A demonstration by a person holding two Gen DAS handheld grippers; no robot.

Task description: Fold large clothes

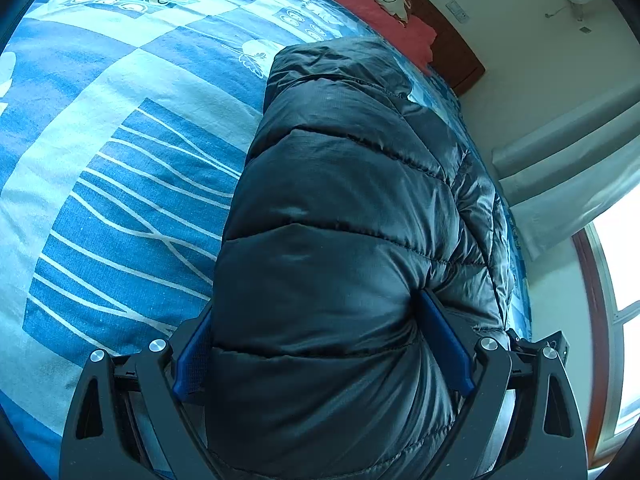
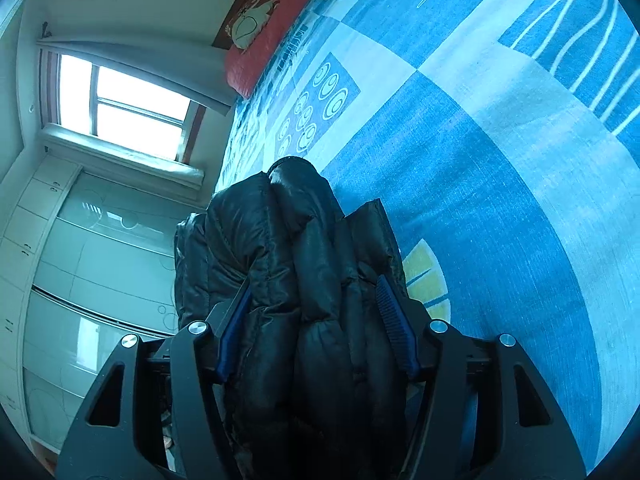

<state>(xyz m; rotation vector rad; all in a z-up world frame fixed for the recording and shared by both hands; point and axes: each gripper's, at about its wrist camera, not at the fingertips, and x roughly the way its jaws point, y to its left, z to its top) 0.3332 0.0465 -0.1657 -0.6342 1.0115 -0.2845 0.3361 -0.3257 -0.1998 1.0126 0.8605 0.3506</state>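
Observation:
A black quilted puffer jacket (image 1: 340, 184) lies in a thick folded bundle on the blue patterned bed cover (image 1: 120, 160). My left gripper (image 1: 316, 304) is shut on its near end: the blue pads (image 1: 444, 340) dig into the padding on both sides. In the right wrist view another bunched part of the jacket (image 2: 288, 220) stands up between the blue pads (image 2: 394, 320) of my right gripper (image 2: 314, 282), which is shut on it. That bundle sits at the bed's edge, over the blue cover (image 2: 480, 160).
A pink pillow (image 1: 376, 12) lies at the head of the bed against a brown headboard (image 1: 456, 52). A bright window (image 2: 132, 108) with a curtain and a pale wardrobe (image 2: 80, 280) stand beyond the bed's side. The cover spreads wide beside the jacket.

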